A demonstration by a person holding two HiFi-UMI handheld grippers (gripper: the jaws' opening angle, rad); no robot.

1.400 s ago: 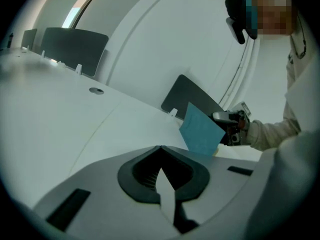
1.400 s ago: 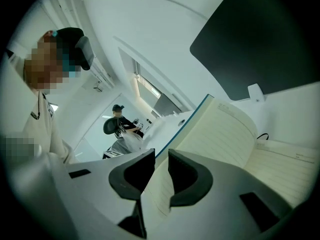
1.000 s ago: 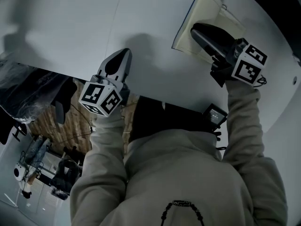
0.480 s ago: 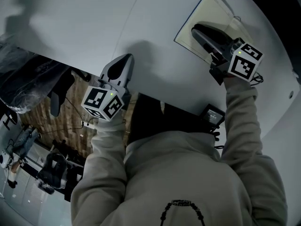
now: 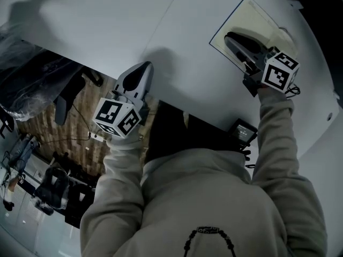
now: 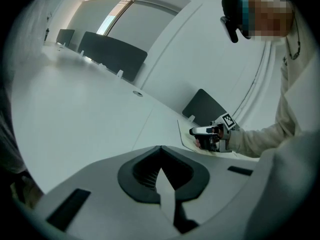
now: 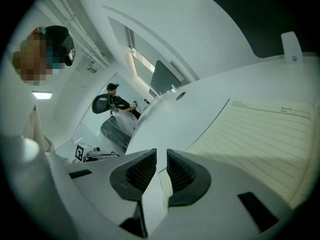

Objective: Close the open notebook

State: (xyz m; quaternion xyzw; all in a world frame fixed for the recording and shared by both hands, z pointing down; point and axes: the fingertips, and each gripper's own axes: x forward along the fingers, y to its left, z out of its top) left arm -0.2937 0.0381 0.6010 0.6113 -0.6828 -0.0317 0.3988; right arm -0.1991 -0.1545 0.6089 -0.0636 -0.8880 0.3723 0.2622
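While the left gripper is hovering at the near edge of the white table, jaws pressed together on nothing, the notebook is lying flat farther right, showing a lined cream page. The right gripper is sitting low over that page; its jaws have just been closing, leaving a narrow gap with a cream sheet edge showing in it.

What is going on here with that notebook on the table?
A person holds a gripper in each hand at a white table. The right gripper is low over the notebook, which lies open with a ruled page up. Its jaws have just been closing to a narrow gap, and a page edge seems to sit between them. The left gripper is shut and empty, near the table's edge. The notebook is not yet closed.
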